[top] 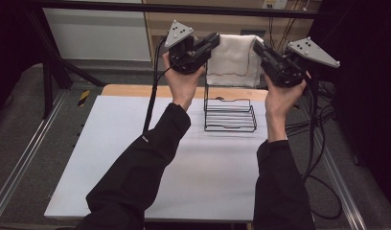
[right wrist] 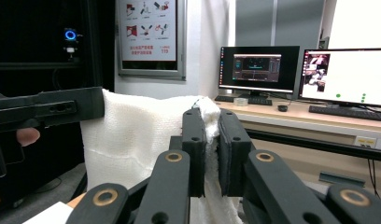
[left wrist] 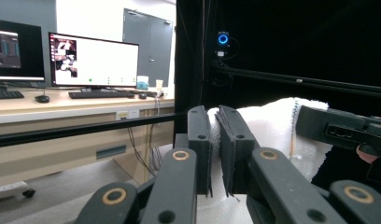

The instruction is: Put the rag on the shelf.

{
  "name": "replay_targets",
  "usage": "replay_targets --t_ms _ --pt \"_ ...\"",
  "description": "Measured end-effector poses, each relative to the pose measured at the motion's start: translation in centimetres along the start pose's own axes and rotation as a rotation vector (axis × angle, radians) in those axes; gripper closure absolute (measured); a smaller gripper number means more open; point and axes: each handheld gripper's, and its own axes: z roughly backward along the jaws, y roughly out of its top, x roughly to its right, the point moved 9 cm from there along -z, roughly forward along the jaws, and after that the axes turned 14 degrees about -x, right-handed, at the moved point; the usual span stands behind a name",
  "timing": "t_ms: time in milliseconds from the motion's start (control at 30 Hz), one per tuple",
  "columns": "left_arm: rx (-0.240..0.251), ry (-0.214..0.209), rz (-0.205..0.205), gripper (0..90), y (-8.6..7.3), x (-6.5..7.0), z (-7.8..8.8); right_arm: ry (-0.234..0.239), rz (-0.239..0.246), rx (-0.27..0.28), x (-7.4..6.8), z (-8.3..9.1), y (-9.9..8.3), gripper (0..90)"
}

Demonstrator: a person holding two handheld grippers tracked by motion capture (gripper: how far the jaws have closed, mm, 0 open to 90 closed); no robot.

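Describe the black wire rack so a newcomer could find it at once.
Start at the white table and go to its far edge, between the two raised hands. The black wire rack stands there, under the white towel stretched between both grippers; it alone is bare open wire.

Both hands are raised above the far end of the table [top: 112, 158]. The left gripper [top: 213, 42] and right gripper [top: 258, 48] each clamp an upper corner of a white towel [top: 234, 60] (stretched between them), hanging over a black wire rack [top: 230, 115].
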Motion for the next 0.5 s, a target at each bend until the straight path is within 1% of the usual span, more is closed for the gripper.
replay_targets --t_ms 167,233,333,500 --pt "0.009 0.010 0.006 83.3 0.6 -0.5 -0.6 -0.003 -0.002 0.004 0.4 -0.7 0.5 83.1" --pt "0.001 0.017 0.001 83.3 0.7 -0.7 -0.8 -0.001 -0.005 0.002 0.6 -1.0 0.6 83.2" --pt "0.002 0.021 0.002 83.3 0.7 -1.0 -1.2 -0.001 -0.013 0.000 0.8 -1.6 0.6 83.1" --pt "-0.001 0.029 0.015 83.2 0.5 -1.8 -1.9 0.000 -0.010 -0.005 1.2 -2.5 0.6 83.1"
